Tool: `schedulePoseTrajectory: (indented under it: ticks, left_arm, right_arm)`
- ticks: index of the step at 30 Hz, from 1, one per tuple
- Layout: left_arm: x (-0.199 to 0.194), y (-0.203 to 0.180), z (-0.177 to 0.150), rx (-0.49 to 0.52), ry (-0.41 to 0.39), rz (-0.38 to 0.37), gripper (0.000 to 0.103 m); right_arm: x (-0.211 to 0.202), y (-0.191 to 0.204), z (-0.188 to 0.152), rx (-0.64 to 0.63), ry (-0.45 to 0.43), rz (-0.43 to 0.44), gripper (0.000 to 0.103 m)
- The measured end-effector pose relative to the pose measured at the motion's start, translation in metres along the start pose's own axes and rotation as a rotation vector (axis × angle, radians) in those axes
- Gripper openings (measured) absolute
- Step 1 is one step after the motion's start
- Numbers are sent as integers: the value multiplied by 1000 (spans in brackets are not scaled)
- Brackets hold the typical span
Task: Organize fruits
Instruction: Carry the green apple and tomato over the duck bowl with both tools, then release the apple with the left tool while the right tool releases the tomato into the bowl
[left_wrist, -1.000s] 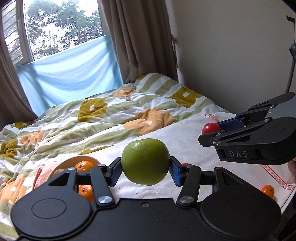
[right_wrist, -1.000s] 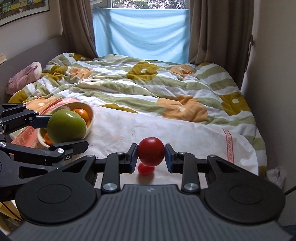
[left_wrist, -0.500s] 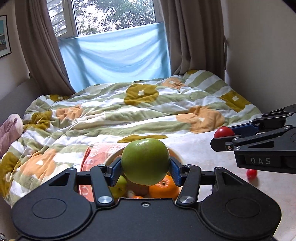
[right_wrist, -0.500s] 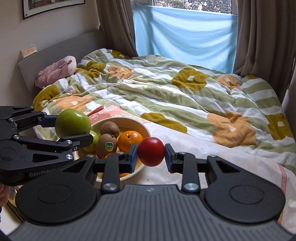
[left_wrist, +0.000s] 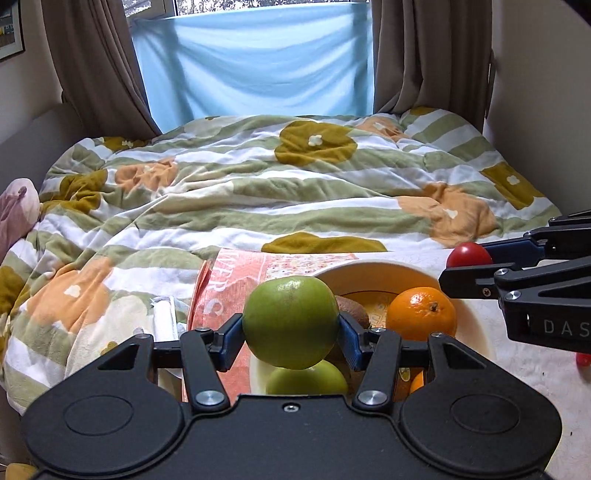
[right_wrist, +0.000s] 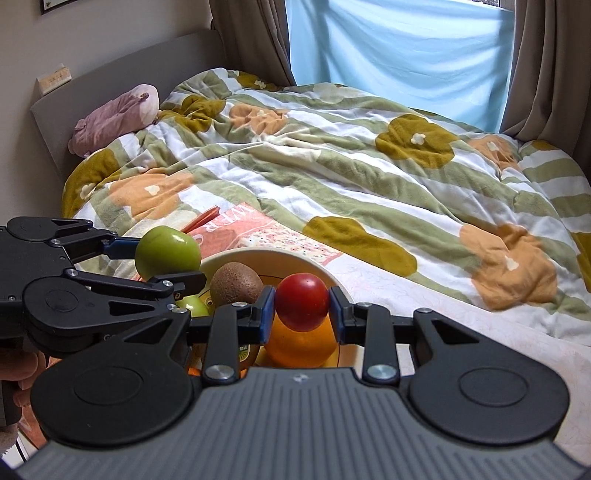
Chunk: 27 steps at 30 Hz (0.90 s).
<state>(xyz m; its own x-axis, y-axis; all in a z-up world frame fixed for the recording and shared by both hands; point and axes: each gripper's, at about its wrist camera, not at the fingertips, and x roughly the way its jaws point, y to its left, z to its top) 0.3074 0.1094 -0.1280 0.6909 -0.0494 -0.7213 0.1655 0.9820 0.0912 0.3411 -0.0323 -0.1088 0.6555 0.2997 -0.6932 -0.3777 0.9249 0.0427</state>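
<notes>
My left gripper (left_wrist: 291, 326) is shut on a green apple (left_wrist: 291, 322) and holds it over the left side of a cream bowl (left_wrist: 373, 268). The bowl holds an orange (left_wrist: 421, 313), a kiwi (right_wrist: 236, 283) and another green apple (left_wrist: 306, 380). My right gripper (right_wrist: 302, 308) is shut on a small red tomato (right_wrist: 302, 302) and holds it above the bowl's orange (right_wrist: 301, 345). The left gripper also shows in the right wrist view (right_wrist: 168, 254), and the right gripper at the right edge of the left wrist view (left_wrist: 469, 254).
The bowl stands on a white cloth (right_wrist: 424, 295) by a pink magazine (left_wrist: 229, 291) on a bed with a striped floral quilt (left_wrist: 277, 192). A small red fruit (left_wrist: 583, 359) lies on the cloth at right. A pink plush (right_wrist: 114, 116) lies by the headboard.
Both grippers have moved left and closer over the bowl with their fruit still held. The bowl now lies directly below both.
</notes>
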Motion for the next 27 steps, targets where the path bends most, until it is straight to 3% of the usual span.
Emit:
schedulePoseTrajectory:
  ticks: [10,11,12,14,27]
  left_arm:
    - [19,7,-1,-1,33,-22,59]
    - [18,7,-1,2,21,-27,66]
    - [17,7,-1,6,13,-29,85]
    - [14,6,-1,18,-12,-26,98]
    - [3,9,-8,42,-20,-30,98]
  right_arm:
    - [26,0,7,16,31,-7,46]
    - [28,0,8,17,33,-8,46]
    - [29,0,9,18,34,-9,46]
    - [32,0,10,19,36,-9,46]
    - [61,0,20,-7,78,27,46]
